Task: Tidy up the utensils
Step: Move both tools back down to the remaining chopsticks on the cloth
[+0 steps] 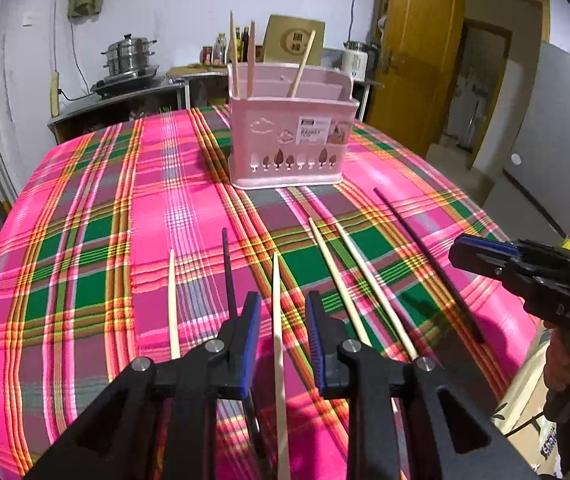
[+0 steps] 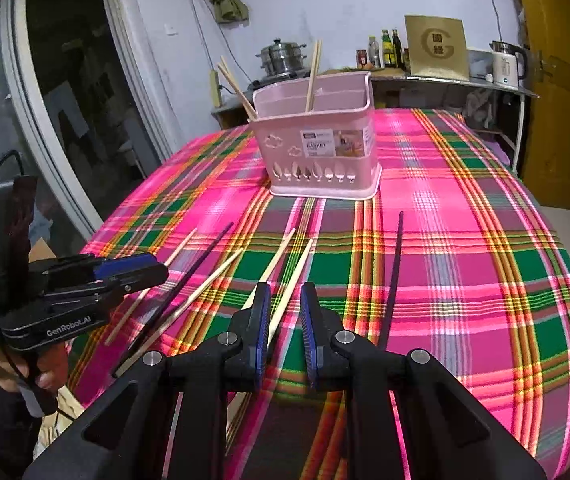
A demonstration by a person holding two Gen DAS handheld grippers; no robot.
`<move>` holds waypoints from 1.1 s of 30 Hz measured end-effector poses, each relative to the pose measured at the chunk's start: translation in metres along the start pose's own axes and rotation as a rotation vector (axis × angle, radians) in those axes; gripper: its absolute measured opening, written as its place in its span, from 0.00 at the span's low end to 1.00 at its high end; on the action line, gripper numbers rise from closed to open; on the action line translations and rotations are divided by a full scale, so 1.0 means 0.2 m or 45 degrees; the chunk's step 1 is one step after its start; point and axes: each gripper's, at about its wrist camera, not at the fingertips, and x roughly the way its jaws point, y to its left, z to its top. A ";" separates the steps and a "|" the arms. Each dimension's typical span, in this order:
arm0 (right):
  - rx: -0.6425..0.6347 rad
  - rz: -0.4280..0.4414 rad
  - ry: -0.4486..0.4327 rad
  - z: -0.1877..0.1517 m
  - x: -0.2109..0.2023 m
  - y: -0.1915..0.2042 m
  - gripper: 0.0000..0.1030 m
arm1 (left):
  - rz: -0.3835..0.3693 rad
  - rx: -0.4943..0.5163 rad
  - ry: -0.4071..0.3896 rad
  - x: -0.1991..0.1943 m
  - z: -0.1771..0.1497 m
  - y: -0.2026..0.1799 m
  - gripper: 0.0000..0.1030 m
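You had both grippers low over the near edge of the table, each with its jaws spread a little and pinching nothing. Your left gripper straddled a pale chopstick lying on the plaid cloth, its pads clear of the stick on both sides; a dark chopstick lay just beside the left finger. Your right gripper sat over a pair of pale chopsticks, one running close against the left pad. The pink basket stood toward the far edge, with a few chopsticks already upright in it. The risk, as I judged it, was the narrow gap: closing off-centre could roll the thin stick away, snag the neighbouring dark one, or drag the cloth.
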 end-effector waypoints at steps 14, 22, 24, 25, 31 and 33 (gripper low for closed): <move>0.071 -0.042 0.174 0.09 0.32 -0.06 0.15 | 0.017 0.027 0.152 0.27 0.09 0.01 0.23; 0.054 -0.071 0.224 0.12 0.42 -0.05 0.15 | 0.025 0.032 0.189 0.33 0.09 0.02 0.23; 0.050 -0.081 0.230 0.13 0.44 -0.05 0.15 | 0.027 0.033 0.202 0.35 0.09 0.02 0.23; 0.050 -0.086 0.235 0.13 0.45 -0.05 0.15 | 0.029 0.035 0.199 0.35 0.08 0.02 0.23; 0.032 -0.117 0.255 0.16 0.52 -0.05 0.15 | 0.048 0.047 0.187 0.36 0.09 0.01 0.23; 0.015 -0.137 0.257 0.16 0.53 -0.04 0.15 | 0.057 0.048 0.186 0.36 0.09 0.01 0.23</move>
